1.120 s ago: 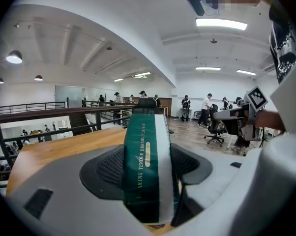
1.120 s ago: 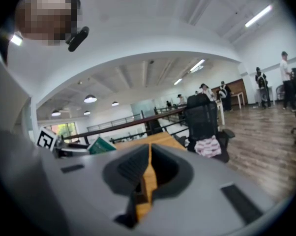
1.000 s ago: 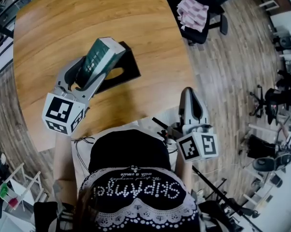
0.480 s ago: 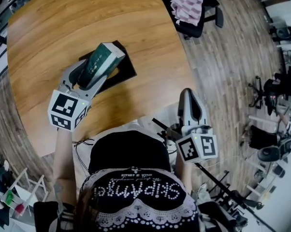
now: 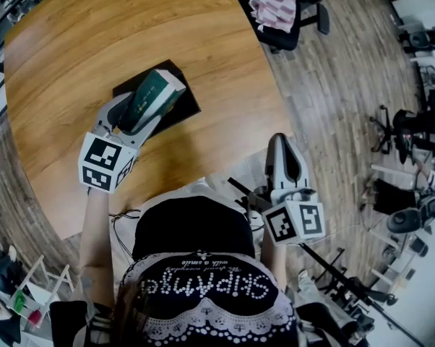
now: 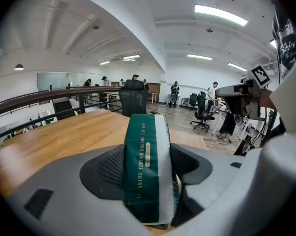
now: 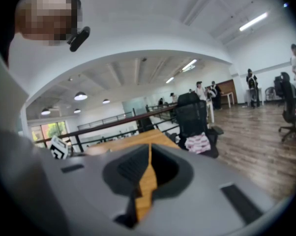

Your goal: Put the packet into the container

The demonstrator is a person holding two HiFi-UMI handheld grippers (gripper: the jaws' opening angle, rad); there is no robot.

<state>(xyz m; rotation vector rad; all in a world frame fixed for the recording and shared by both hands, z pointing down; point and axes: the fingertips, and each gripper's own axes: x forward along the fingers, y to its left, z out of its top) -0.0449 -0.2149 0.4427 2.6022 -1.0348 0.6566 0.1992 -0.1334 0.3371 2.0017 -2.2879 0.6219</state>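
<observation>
The left gripper [image 5: 147,108] is gripping the green-and-white packet [image 6: 147,171] between its 2 fingers [image 6: 106,168]. The fingers are pressing on the packet's 2 broad faces, and its narrow edge, with gold lettering, is facing the left gripper view. In the head view the packet [image 5: 154,91] is leaning away from the person, with its far end sticking out past the fingertips and raised above the black container [image 5: 186,107].

The container is lying flat on the wooden bench [image 5: 80,35], and the packet is covering its middle. Whether the packet's lower end is touching the container cannot be told, since the gripper is hiding it. The marker cube [image 5: 105,163] of the left gripper is sitting over the bench nearer the person.

The right gripper [image 5: 283,147] is hanging well apart from the container, off the bench's near right edge, in front of the person's body. Its fingers [image 7: 131,168] are closed together, leaving only a thin slit through which the bench's wood is showing.

Beyond the bench's far right corner, a dark chair [image 5: 304,9] is carrying a pink checked cloth [image 5: 274,4].
</observation>
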